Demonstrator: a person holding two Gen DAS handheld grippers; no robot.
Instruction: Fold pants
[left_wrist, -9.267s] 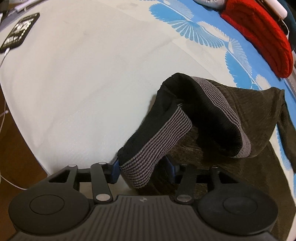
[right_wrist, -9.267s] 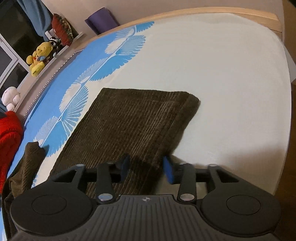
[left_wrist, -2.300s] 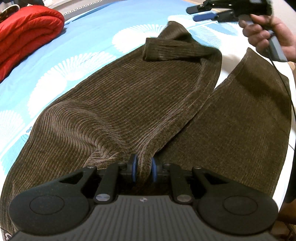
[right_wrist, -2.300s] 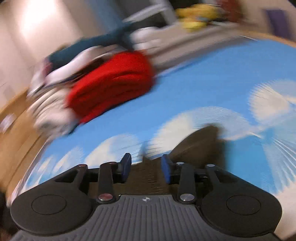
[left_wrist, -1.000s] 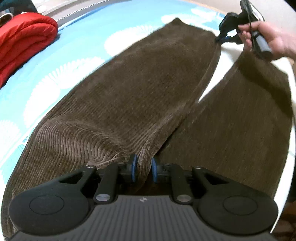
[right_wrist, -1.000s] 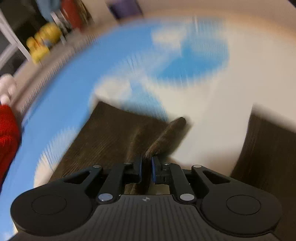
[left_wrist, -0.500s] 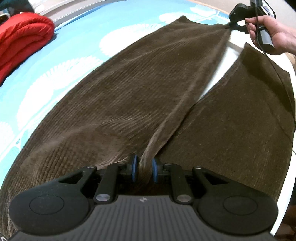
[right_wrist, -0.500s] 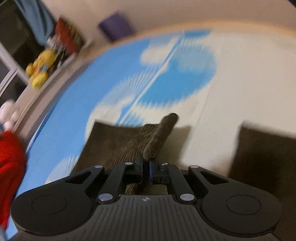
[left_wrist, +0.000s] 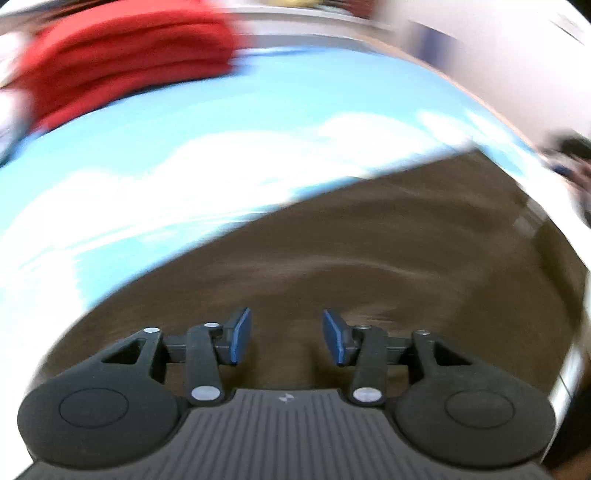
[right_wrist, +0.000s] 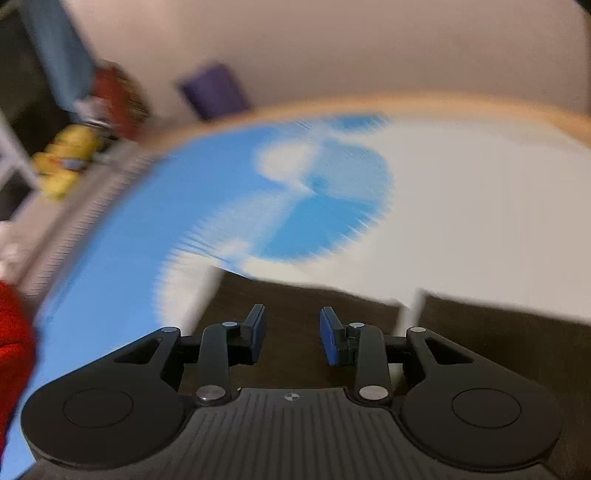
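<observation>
Both tongs, left (left_wrist: 287, 336) and right (right_wrist: 292, 334), now off pants (left_wrist: 369, 258).

A blue-and-white bedspread (right_wrist: 122, 258) meets a pale wall (right_wrist: 332, 48).

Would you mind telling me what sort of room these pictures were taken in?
Most likely a bedroom. The brown pants lie on a wide blue-and-white patterned bedsheet, a folded red blanket sits at its far side, and yellow plush toys line a ledge beside it.
</observation>
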